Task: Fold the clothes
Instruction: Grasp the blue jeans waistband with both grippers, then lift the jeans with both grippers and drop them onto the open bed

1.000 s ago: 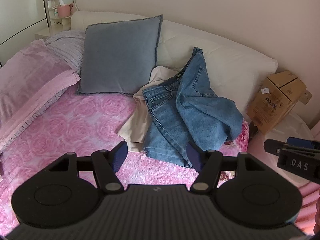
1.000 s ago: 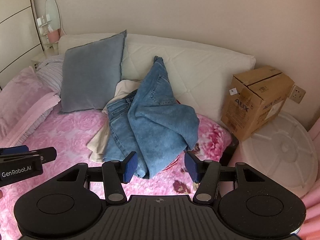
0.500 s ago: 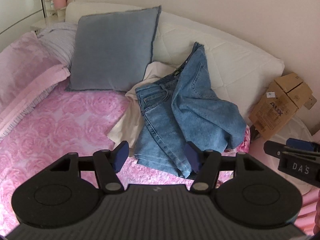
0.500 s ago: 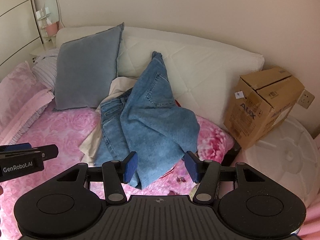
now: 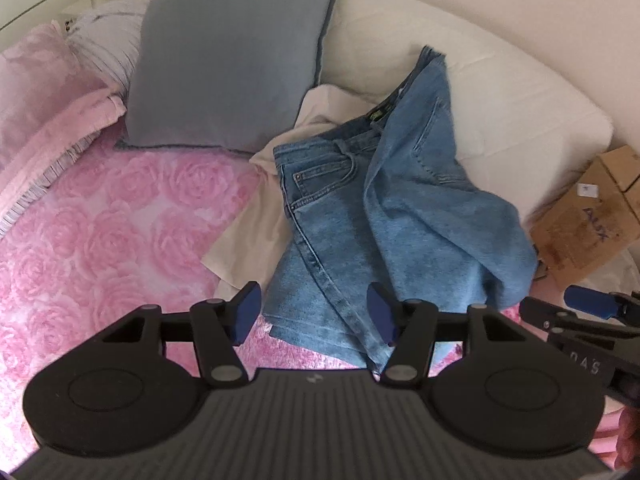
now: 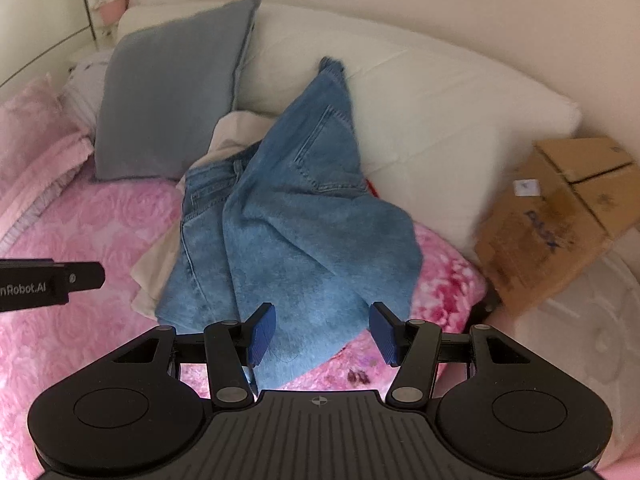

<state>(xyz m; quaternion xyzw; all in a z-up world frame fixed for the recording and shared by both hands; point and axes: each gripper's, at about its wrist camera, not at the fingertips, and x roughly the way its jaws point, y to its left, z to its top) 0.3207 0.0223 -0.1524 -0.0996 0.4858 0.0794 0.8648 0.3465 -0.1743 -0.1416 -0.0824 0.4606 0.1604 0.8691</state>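
While both grippers, left gripper [image 5: 313,316] and right gripper [image 6: 322,334], hover wide open and empty, the crumpled jeans [image 5: 384,216] overlap a beige garment [image 5: 256,232] at centre frame; a deep pinch could snag both.

Faded blue denim jeans [image 5: 384,216] are seen, coarse and matt, over a smooth cream cloth [image 5: 256,224]. The bedspread [image 5: 120,224] is plush pink fleece embossed with roses. A matt grey fabric cushion [image 5: 228,64] and a brown cardboard box [image 6: 560,216] are shown.

A home bedroom, apparently: a bed in pink rose bedspread [image 5: 100,240], grey pillow [image 5: 228,60], cream padded headboard [image 6: 440,120].
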